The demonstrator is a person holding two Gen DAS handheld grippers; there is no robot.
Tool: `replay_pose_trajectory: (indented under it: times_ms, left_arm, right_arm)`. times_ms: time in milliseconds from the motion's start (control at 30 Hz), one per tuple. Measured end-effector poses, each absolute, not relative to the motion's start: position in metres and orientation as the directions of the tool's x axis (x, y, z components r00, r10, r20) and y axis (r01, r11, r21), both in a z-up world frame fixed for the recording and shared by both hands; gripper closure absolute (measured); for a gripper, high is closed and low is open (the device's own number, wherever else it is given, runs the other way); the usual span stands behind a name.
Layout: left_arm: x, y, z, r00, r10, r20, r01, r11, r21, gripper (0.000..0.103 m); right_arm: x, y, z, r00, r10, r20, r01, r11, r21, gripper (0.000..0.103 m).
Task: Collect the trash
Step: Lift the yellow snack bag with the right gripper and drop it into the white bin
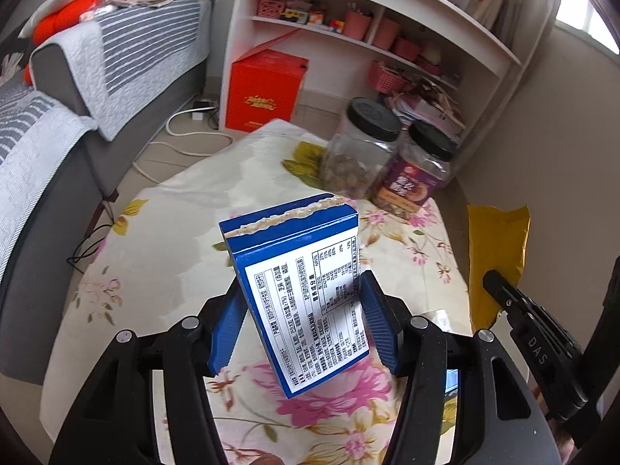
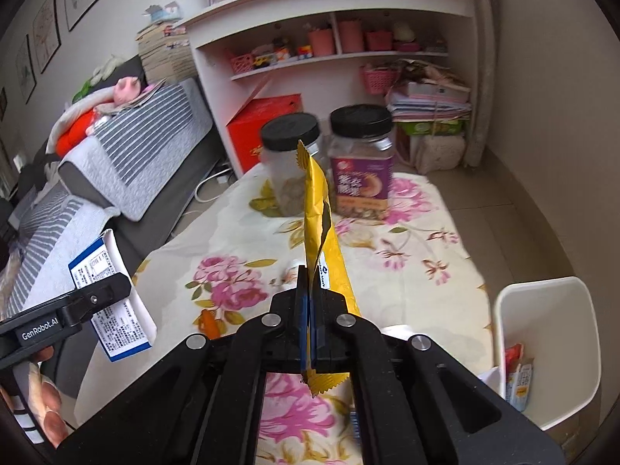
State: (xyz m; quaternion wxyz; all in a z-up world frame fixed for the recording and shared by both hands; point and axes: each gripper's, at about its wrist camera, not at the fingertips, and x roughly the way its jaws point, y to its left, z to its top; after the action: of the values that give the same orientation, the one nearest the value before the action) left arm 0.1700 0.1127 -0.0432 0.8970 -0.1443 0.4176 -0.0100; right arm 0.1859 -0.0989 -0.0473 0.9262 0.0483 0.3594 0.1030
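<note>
My left gripper is shut on a blue and white carton with a torn top, held above the flowered table. The carton also shows at the left of the right wrist view. My right gripper is shut on a yellow foil wrapper, which stands up edge-on between the fingers; it shows at the right of the left wrist view. A white trash bin with some packaging inside stands beside the table, lower right of the right gripper.
Two black-lidded plastic jars stand at the table's far end. A grey sofa runs along the left. A white shelf unit and a red box stand behind the table.
</note>
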Motion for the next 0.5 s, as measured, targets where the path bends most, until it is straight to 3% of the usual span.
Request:
replay_pose_trajectory:
  times_ms: [500]
  left_arm:
    - [0.178,0.023,-0.037,0.655,-0.221,-0.722,0.025,0.962,-0.272,0.046]
  right_arm:
    - [0.170,-0.184,-0.038,0.759,0.114,-0.641,-0.027,0.989,0.144,0.103]
